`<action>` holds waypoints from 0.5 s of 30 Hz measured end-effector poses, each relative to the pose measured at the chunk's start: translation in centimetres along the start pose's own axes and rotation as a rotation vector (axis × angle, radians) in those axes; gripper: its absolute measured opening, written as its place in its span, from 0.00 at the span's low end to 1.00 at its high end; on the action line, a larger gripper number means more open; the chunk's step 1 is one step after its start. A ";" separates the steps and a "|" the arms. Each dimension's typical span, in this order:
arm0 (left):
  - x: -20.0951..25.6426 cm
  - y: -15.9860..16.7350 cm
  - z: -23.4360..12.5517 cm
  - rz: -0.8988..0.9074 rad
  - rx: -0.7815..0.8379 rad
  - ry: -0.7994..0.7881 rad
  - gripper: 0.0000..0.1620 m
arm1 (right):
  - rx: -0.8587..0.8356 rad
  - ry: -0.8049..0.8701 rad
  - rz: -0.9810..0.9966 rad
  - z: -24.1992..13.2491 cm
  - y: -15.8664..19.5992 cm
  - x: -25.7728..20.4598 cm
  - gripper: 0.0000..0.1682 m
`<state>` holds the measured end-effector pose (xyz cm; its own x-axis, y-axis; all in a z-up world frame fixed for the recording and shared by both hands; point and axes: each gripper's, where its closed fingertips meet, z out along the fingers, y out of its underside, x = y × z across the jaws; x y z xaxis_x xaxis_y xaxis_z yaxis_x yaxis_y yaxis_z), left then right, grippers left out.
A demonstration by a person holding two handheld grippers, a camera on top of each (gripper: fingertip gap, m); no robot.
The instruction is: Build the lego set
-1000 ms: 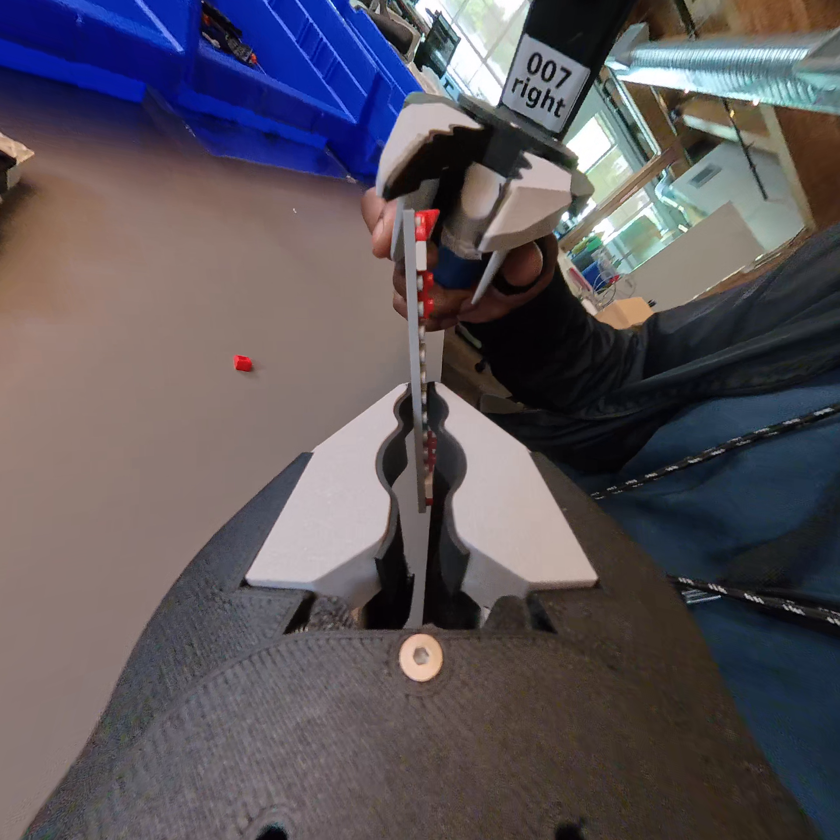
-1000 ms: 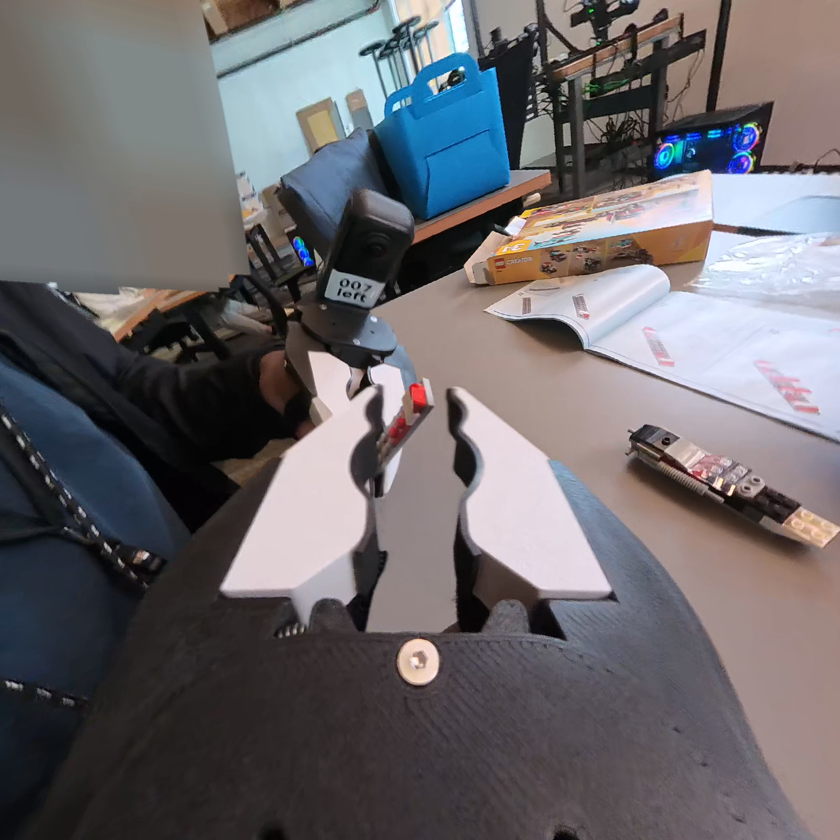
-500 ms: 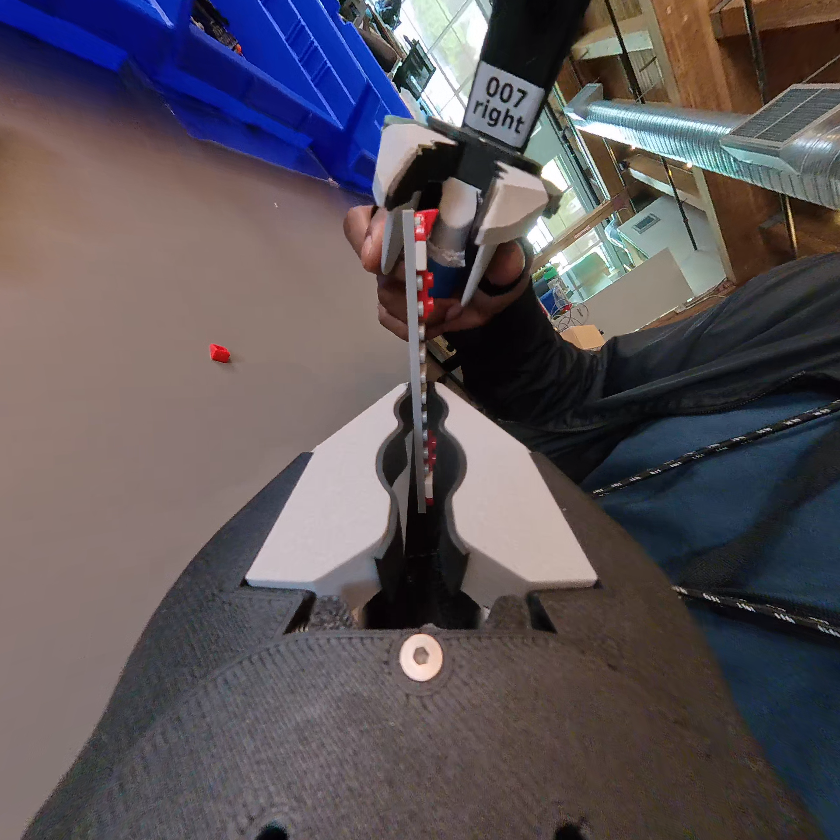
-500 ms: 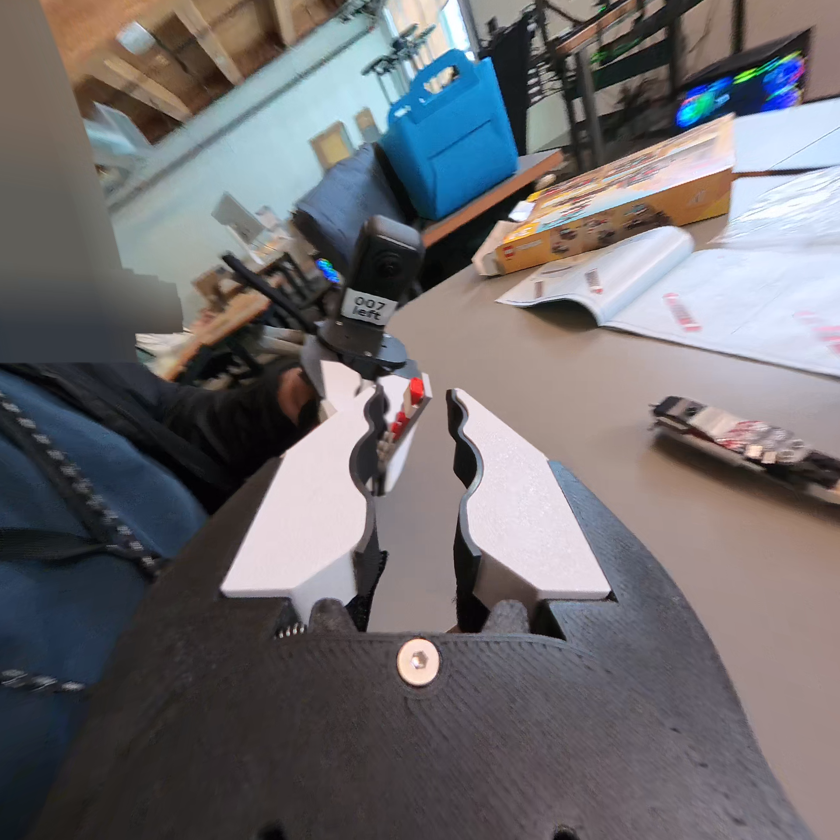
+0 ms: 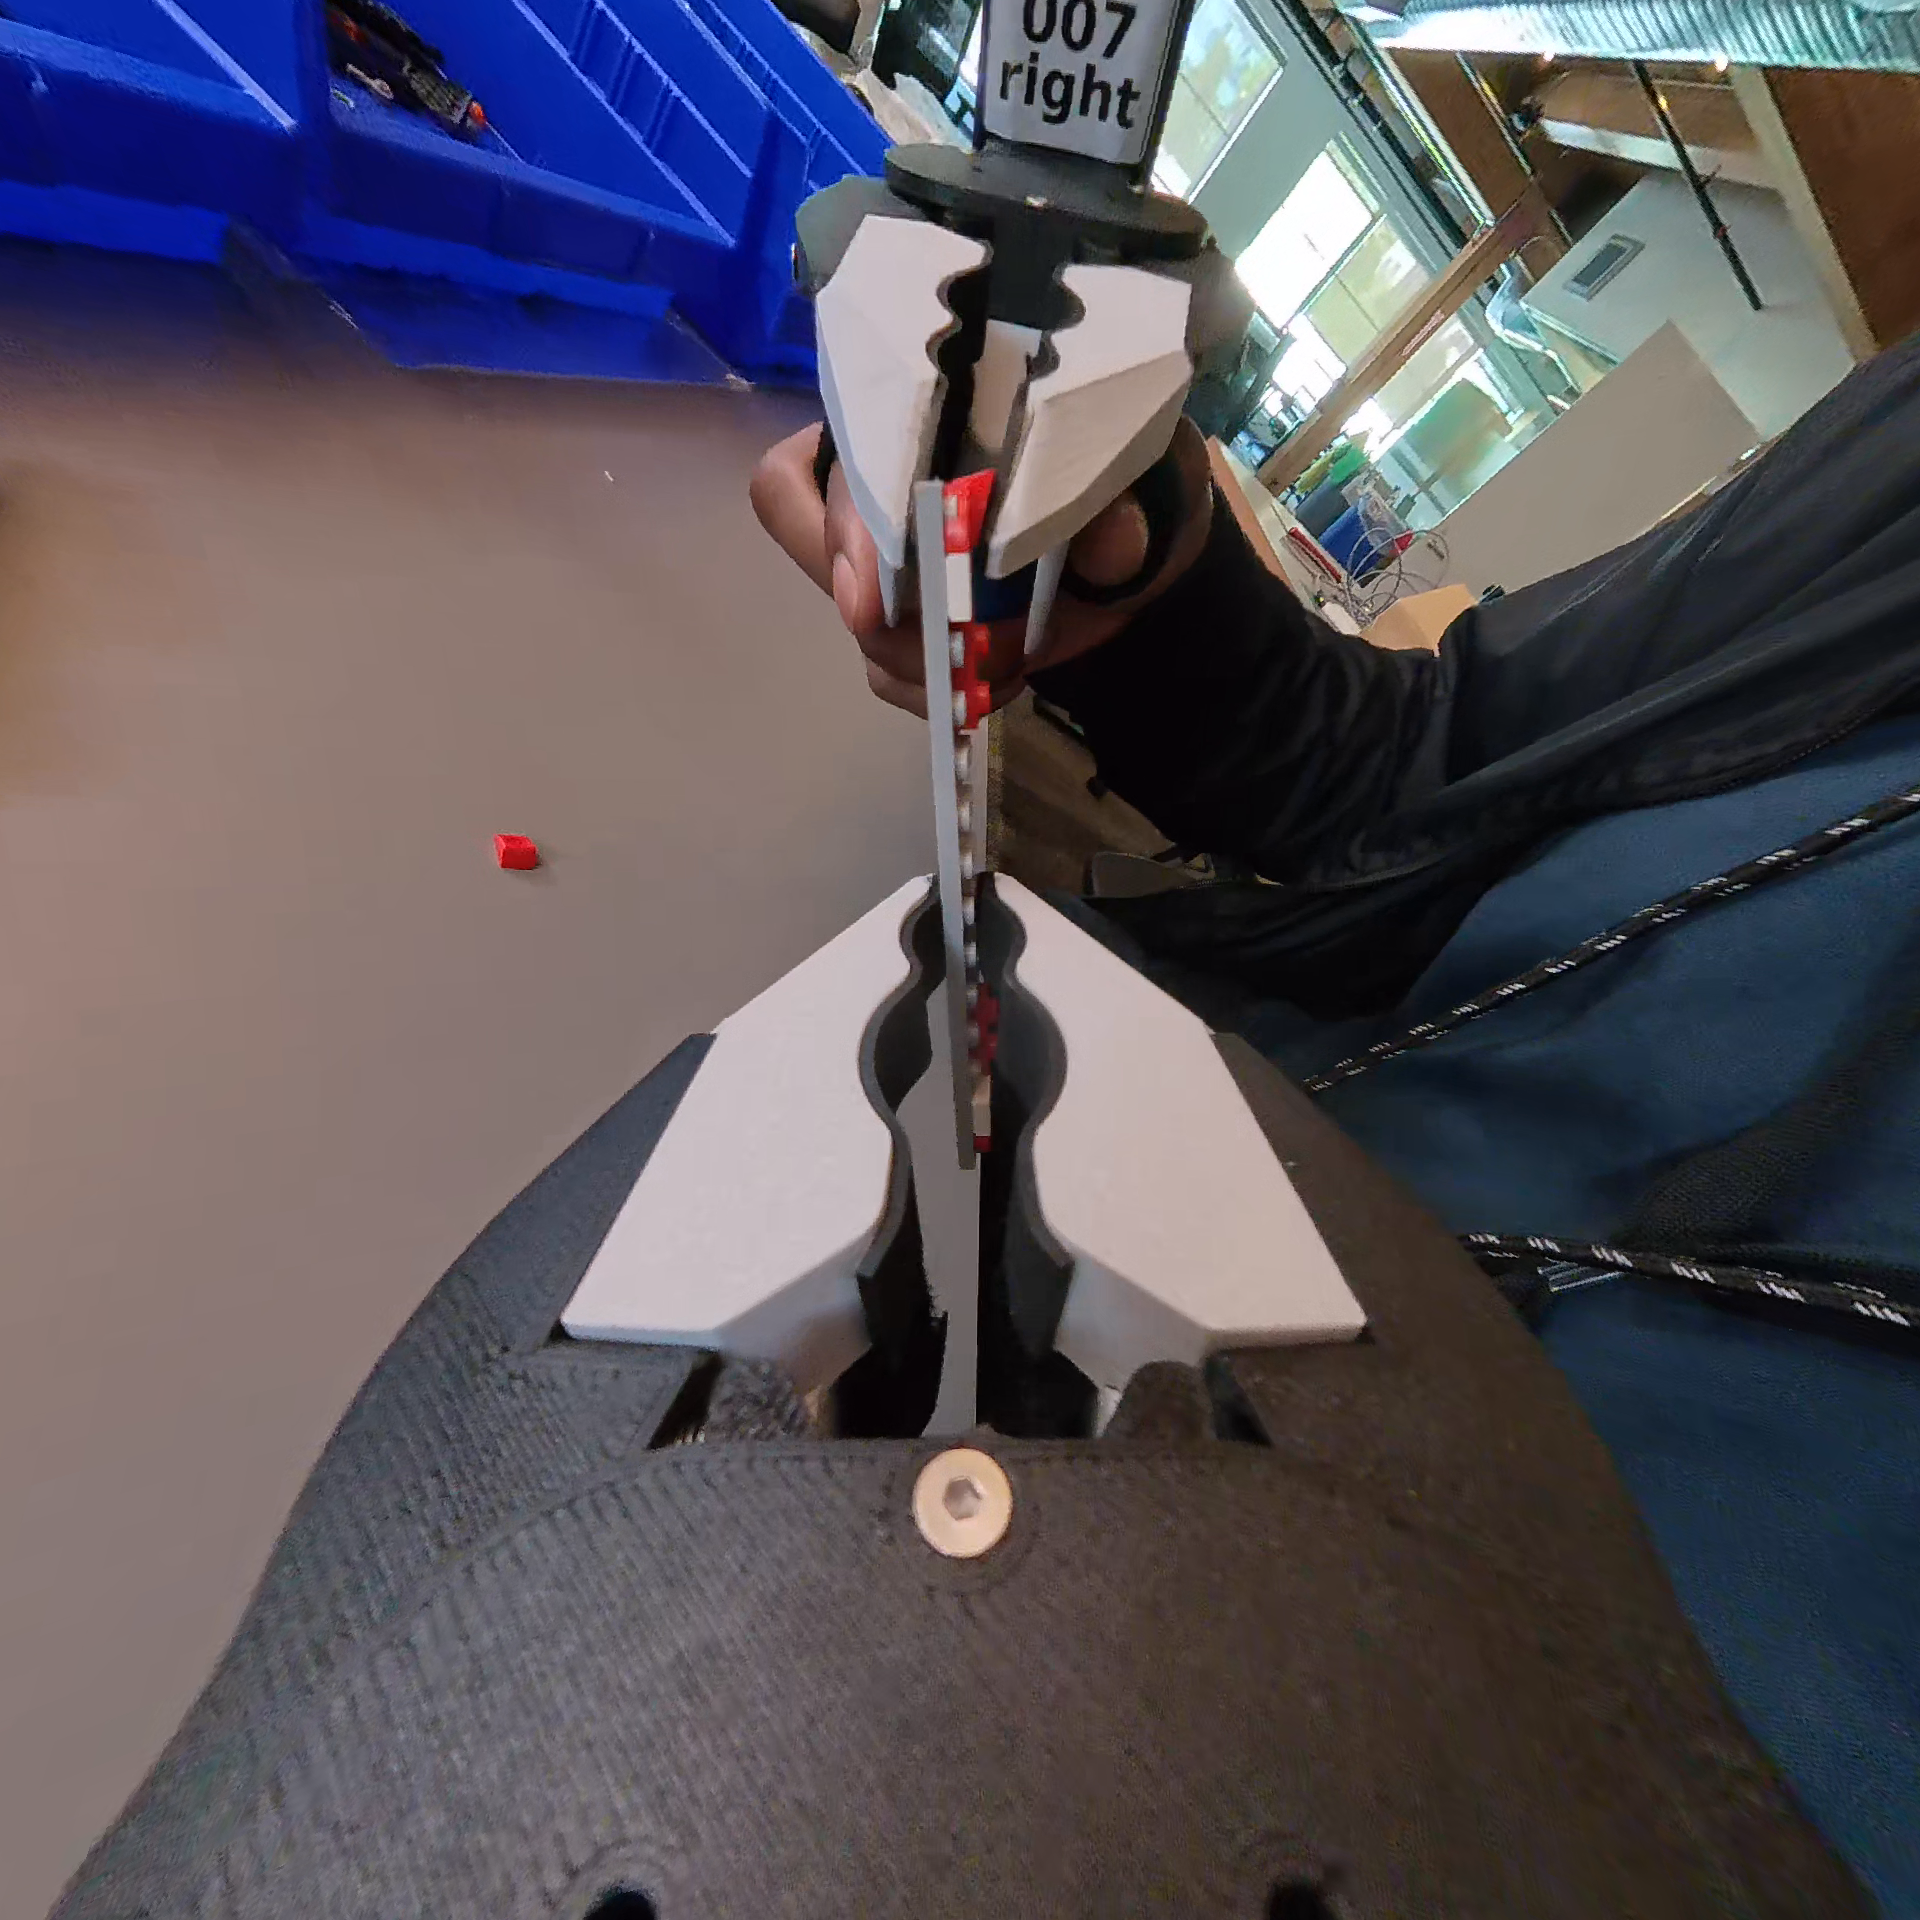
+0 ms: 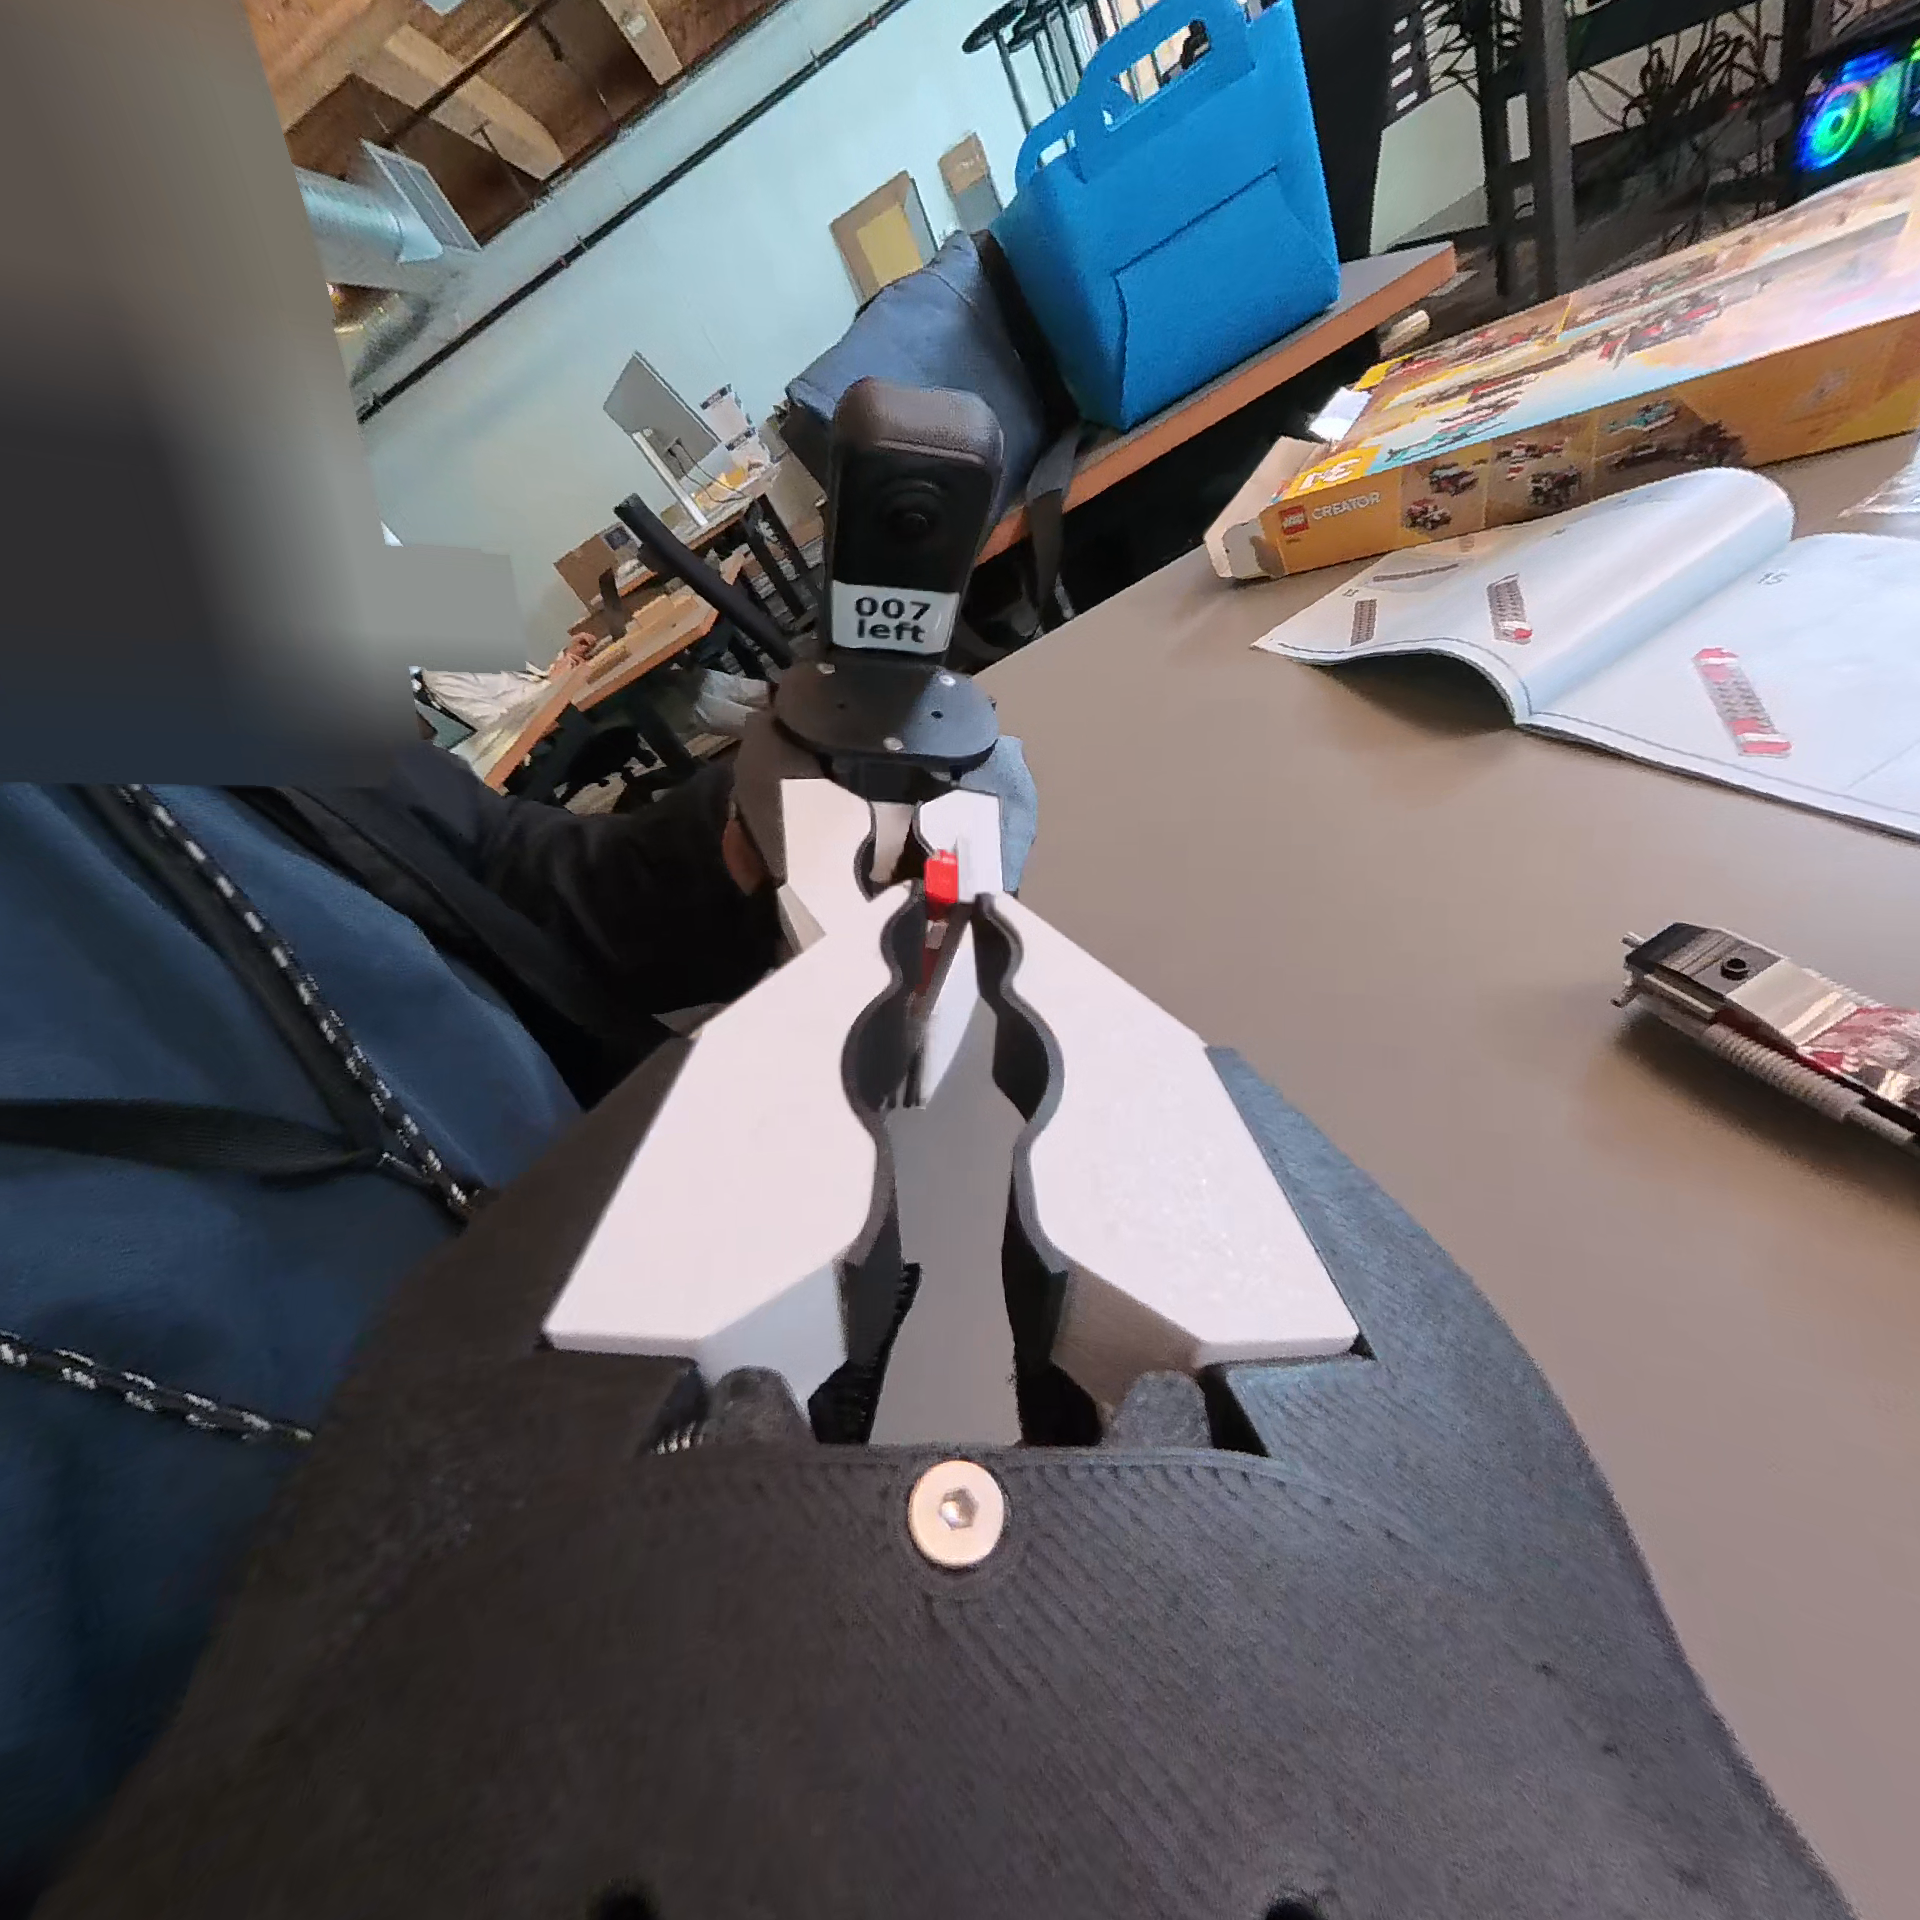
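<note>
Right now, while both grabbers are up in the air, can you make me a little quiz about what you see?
1. True or false: the left gripper and the right gripper each have their jaws shut on an end of the same grey lego strip.
2. What colour is the loose brick on the table? A green, B red, C yellow.
3. Fill in: the instruction booklet lies ____ (open or closed).

Key: 1 true; 2 B; 3 open.
</note>
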<state>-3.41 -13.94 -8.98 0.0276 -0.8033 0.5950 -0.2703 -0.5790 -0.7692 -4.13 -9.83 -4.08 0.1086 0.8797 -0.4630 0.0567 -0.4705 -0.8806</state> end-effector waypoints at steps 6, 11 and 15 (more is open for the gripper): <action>0.4 -0.2 0.1 0.022 -0.019 -0.009 0.02 | 0.012 0.030 -0.063 -0.1 -0.3 -0.5 0.04; 0.4 -0.1 0.2 -0.002 -0.038 -0.024 0.02 | 0.007 0.061 -0.089 0.0 -0.3 -0.6 0.04; 0.2 -0.5 0.4 -0.124 0.011 0.018 0.02 | 0.013 0.108 -0.028 0.0 -0.3 0.5 0.05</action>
<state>-2.90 -13.85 -8.63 0.0429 -0.7226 0.6899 -0.2556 -0.6755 -0.6916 -4.07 -9.22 -4.06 0.2131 0.8795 -0.4256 0.0479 -0.4445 -0.8945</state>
